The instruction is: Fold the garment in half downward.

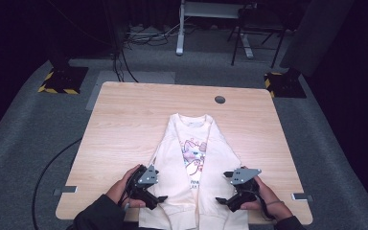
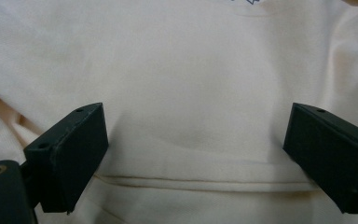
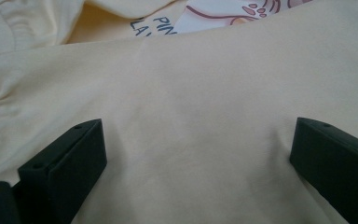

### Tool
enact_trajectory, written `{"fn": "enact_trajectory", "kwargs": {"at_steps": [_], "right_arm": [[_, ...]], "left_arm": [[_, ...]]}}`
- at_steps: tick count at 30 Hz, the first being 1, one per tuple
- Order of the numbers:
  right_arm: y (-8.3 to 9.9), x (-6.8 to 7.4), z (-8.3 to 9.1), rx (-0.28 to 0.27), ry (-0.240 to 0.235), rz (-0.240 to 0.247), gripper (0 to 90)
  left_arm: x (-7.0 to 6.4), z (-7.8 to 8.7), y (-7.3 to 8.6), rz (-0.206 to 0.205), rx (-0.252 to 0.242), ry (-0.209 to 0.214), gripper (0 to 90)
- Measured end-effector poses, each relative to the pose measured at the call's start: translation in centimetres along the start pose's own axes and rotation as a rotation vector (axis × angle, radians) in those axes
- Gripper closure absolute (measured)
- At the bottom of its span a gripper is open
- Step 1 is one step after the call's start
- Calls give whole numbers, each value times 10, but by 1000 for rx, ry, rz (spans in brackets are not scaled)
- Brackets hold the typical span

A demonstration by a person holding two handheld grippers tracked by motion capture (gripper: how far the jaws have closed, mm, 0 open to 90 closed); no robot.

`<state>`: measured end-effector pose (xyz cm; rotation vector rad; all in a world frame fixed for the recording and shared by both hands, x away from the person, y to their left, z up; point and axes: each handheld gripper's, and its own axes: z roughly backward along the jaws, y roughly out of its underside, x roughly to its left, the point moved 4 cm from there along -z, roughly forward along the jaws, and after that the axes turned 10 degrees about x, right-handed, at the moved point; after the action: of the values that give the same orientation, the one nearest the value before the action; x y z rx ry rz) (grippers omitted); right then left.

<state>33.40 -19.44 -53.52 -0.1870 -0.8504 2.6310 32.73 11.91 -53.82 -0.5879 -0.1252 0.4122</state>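
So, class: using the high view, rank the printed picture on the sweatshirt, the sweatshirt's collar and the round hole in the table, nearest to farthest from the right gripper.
From the right gripper:
1. Printed picture, mid-chest, up-left.
2. Collar, the sweatshirt's far end.
3. Round hole, near the table's far edge.

I see the sweatshirt (image 1: 191, 158) lying flat on the table (image 1: 124, 124), collar at the far end and hem at my near edge, a little right of the table's middle. Both sleeves are folded in over the body. My left gripper (image 1: 157, 199) sits over the garment's near left part, my right gripper (image 1: 223, 201) over its near right part. A round hole (image 1: 219, 99) in the tabletop lies beyond the collar.
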Motion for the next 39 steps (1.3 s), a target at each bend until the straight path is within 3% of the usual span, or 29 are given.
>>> {"fn": "enact_trajectory", "kwargs": {"at_steps": [10,15,17,19,33,39], "right_arm": [[0,3,1,9,-12,14,32],[-2,2,2,22,-17,34,33],[-4,-1,4,21,4,40,40],[-7,-6,7,3,7,28,41],[-30,-60,6,-27,161,-71,49],[-37,-80,-4,-41,154,-134,60]], "left_arm": [[-4,1,2,-1,-2,9,62],[-3,5,1,-37,55,11,64],[0,7,-2,-30,50,-5,71],[6,7,-6,8,33,-10,71],[51,-5,-39,54,25,-103,55],[68,-22,-46,76,67,-124,54]]}}
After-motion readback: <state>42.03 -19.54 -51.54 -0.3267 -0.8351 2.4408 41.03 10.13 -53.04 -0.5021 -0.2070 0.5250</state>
